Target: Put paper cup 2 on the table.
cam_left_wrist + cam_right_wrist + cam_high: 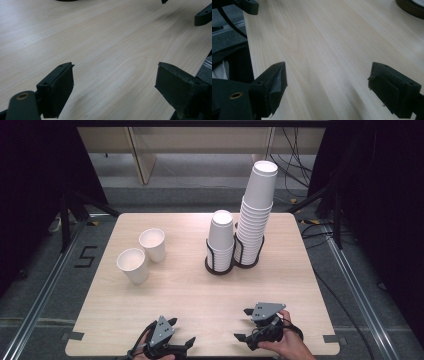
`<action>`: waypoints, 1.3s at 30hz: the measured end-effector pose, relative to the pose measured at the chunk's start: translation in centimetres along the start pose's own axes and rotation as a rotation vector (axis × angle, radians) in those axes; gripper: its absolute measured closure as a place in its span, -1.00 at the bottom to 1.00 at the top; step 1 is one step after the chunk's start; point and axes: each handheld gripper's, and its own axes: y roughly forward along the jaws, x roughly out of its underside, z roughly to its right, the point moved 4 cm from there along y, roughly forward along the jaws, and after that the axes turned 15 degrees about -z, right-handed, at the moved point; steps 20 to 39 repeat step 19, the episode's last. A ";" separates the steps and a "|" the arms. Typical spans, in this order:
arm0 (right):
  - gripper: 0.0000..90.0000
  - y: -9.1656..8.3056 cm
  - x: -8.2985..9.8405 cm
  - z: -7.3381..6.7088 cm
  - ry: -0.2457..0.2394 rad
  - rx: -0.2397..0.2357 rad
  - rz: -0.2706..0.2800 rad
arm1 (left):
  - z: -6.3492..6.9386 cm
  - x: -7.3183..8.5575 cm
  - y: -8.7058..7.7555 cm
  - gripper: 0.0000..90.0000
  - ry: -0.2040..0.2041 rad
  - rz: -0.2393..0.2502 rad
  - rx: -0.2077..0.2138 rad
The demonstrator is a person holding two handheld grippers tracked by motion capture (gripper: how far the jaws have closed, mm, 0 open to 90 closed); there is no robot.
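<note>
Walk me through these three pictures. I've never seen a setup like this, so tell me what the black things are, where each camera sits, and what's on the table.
No robot here: a person holds a hand tool in each hand, and each tool has two black fingers that pinch. The high view looks down from above the person's side of the wooden table. In it the left gripper and the right gripper sit near the front edge.

The other two pictures come from small cameras riding on the tools, looking along their own fingers. In both, the fingers stand wide apart over bare wood, so nothing is held.

On the table are two loose paper cups at the left. Farther back, a black double holder carries a short stack of cups and a tall stack of cups.
</note>
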 end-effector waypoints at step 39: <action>-0.65 0.3 0.1 0.0 0.010 0.019 -0.014 | -0.2 -0.6 0.0 -0.67 -0.074 0.054 0.061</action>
